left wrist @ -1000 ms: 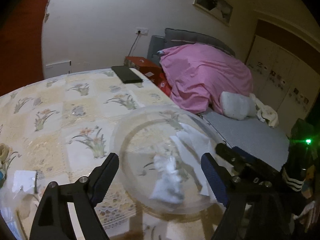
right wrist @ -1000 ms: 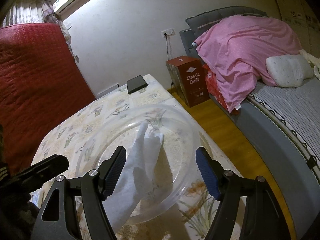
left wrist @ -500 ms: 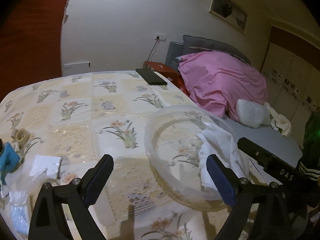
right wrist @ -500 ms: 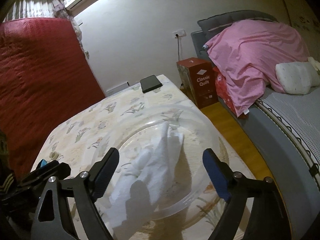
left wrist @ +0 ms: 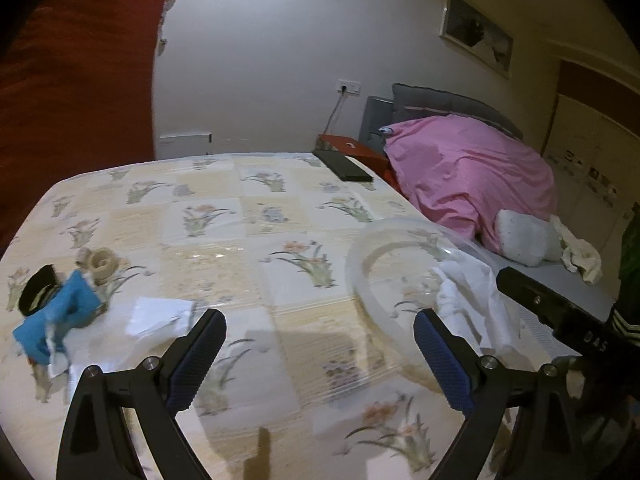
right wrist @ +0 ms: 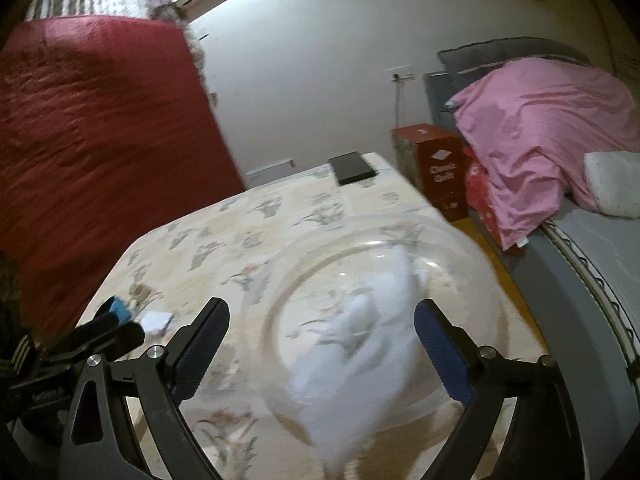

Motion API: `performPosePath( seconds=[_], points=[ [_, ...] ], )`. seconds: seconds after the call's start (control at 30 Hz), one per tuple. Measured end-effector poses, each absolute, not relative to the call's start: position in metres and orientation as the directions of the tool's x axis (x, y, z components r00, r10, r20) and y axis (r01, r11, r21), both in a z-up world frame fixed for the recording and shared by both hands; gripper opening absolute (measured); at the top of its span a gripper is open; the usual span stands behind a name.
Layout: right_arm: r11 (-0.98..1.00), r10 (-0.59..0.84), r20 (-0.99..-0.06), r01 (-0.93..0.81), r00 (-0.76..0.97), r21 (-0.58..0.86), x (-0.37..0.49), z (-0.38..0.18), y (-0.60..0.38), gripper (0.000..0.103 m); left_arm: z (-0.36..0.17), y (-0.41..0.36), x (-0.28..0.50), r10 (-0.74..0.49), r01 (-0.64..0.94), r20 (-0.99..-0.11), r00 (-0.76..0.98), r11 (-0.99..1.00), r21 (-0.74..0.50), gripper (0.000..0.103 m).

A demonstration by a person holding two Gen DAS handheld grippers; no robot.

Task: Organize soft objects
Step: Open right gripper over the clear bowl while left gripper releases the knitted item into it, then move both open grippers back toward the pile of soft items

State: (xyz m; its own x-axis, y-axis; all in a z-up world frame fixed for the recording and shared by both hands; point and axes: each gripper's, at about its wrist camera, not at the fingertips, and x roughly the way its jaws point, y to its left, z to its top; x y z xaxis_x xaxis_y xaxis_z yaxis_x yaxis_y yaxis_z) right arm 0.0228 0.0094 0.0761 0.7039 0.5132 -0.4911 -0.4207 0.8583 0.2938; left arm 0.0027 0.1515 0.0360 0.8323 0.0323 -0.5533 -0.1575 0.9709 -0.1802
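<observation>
Your white cloth (right wrist: 360, 344) lies crumpled inside the clear plastic bowl (right wrist: 472, 264), which sits on the floral tablecloth (left wrist: 248, 216) near the table edge closest to the bed; in the left wrist view the same cloth (left wrist: 472, 292) drapes up toward the bowl's (left wrist: 360, 248) near-right rim, though motion blur makes it hard to say whether any part hangs over the rim. Your right gripper (right wrist: 322, 334) hovers above the bowl with its jaws spread wide, the cloth showing between the blue pads, nothing clamped. Your left gripper (left wrist: 320, 342) is over bare tablecloth just left of the bowl, jaws equally wide and empty. Off to your left on the table: a blue soft item (left wrist: 60, 320), a black band (left wrist: 36, 288) touching it, a small beige roll (left wrist: 102, 262) just behind, and a white paper square (left wrist: 158, 314) beside them. A black flat device (left wrist: 346, 166) rests at the far table edge. Beyond the table, a red box (right wrist: 438, 164) stands on the floor beside the bed, where a pink blanket (right wrist: 552, 132) is heaped with a white pillow (right wrist: 612, 188) near it. A red quilt (right wrist: 88, 152) hangs at the left wall.
</observation>
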Motion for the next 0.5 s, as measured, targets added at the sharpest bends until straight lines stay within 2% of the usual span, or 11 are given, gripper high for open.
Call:
performPosePath(
  seconds=[0.5],
  points=[
    [0.787, 0.609, -0.524, -0.532, 0.595, 0.312, -0.002, 0.074, 0.063, 0.094, 0.032, 0.219, -0.047, 0.171, -0.338, -0.561, 0.81, 0.917, -0.209, 0.099]
  ],
)
